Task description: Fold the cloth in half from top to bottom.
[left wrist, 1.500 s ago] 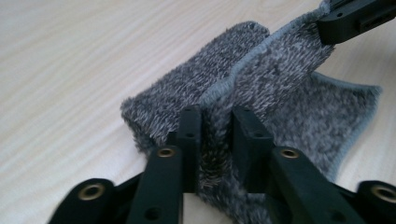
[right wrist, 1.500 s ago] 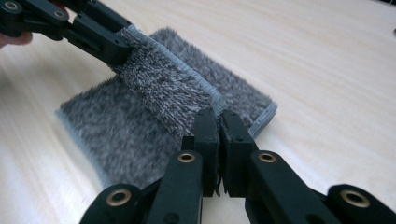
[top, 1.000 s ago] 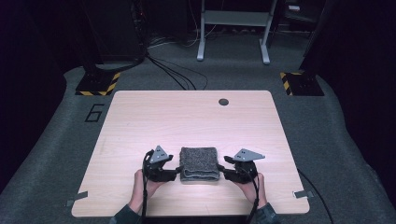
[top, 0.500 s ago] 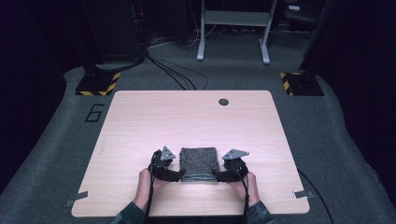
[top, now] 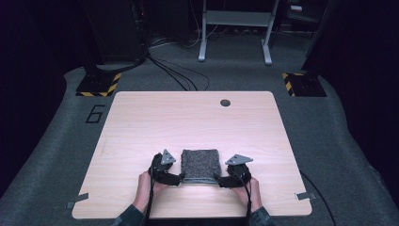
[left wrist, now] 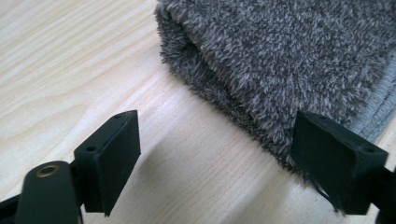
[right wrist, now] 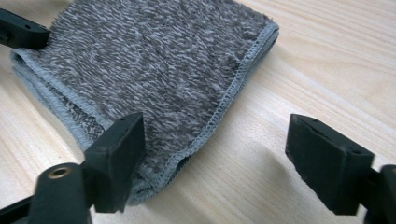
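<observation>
Folded grey towel (top: 201, 164) sitting flat on the table (top: 141, 122), near edge. Left tool (top: 179, 179) and right tool (top: 219, 181) parked at its near corners, both gaping wide, gripping nothing.

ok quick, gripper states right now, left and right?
Left gripper: open, holding nothing, at the near-left corner of the folded towel.
Right gripper: open, holding nothing, at its near-right corner.

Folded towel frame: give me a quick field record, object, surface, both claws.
object: grey fuzzy towel, folded in layers, stitched edge showing
surface: light wood table, towel near its front edge
left claw: open, at the towel's near left corner
right claw: open, at the near right corner
hands: one behind each claw
other: round dark grommet near the far edge
</observation>
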Demonstrator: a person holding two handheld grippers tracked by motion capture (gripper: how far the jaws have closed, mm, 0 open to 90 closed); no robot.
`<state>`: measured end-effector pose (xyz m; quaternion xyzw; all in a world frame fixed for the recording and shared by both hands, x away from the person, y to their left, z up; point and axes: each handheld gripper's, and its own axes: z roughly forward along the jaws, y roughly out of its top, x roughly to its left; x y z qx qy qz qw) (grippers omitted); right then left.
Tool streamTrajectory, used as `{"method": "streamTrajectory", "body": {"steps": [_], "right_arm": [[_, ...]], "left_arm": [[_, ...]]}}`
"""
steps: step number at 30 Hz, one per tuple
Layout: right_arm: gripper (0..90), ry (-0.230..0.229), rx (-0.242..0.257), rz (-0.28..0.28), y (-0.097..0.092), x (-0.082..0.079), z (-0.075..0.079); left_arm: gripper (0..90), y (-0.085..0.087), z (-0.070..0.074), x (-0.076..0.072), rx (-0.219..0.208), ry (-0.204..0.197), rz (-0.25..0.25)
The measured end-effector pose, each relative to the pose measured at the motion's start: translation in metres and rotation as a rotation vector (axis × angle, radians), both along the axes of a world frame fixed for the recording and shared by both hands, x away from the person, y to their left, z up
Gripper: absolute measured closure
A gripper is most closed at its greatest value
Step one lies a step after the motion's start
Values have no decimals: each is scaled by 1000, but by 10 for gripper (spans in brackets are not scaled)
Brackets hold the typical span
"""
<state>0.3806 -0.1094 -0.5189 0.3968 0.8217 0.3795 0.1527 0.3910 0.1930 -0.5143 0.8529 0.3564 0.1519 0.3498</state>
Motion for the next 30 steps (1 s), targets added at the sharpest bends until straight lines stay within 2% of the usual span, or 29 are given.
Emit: {"method": "streamTrajectory", "body": {"steps": [4, 6, 7, 10, 12, 13, 14, 15, 16, 18, 19, 20, 21, 22, 24, 25, 26, 28, 29, 30], "right_arm": [[157, -4, 18, -3, -6, -1, 4], [146, -22, 27, -15, -15, -2, 7], [144, -19, 33, -27, -19, -3, 8], [132, -23, 31, -57, -34, -5, 9], [121, -26, 33, -86, -47, -7, 8], [116, -26, 28, -104, -54, -8, 7], [116, -26, 28, -104, -54, -8, 7], [105, -22, 16, -142, -67, -9, 5], [93, -16, 8, -156, -75, -10, 3], [69, 5, -15, -192, -89, -9, 0], [69, 5, -15, -192, -89, -9, 0], [64, 11, -27, -224, -102, -10, -3], [60, 17, -22, -240, -108, -10, -4], [58, 10, -26, -245, -113, -10, -6], [56, 10, -30, -255, -117, -10, -7], [44, 5, -36, -277, -124, -10, -10], [43, 2, -38, -284, -127, -10, -10], [42, -3, -52, -288, -129, -9, -10], [30, -5, -66, -290, -129, -9, -10], [24, 1, -57, -302, -129, -8, -10]], "left_arm": [[122, 8, 1, -2, -30, 9, 21], [102, 15, 3, -5, -35, 4, 37], [96, 24, 5, -8, -33, -3, 51], [81, 35, 5, -11, -38, -6, 75], [74, 54, 4, -14, -44, -1, 119], [68, 61, 2, -15, -53, -6, 143], [67, 61, 2, -15, -53, -6, 143], [63, 68, 1, -16, -47, 4, 157], [58, 81, -1, -18, -45, 1, 195], [54, 91, -3, -20, -43, -6, 236], [51, 91, -3, -20, -43, -6, 236], [50, 97, -4, -21, -43, 1, 240], [47, 105, -7, -21, -36, -1, 273], [40, 105, -7, -21, -36, -1, 273], [36, 114, -10, -20, -37, 19, 295], [29, 118, -11, -19, -32, 22, 297], [26, 122, -13, -19, -49, 18, 320], [22, 125, -13, -19, -44, 22, 318], [17, 127, -14, -19, -33, 12, 329], [12, 127, -14, -19, -18, 9, 326]]}}
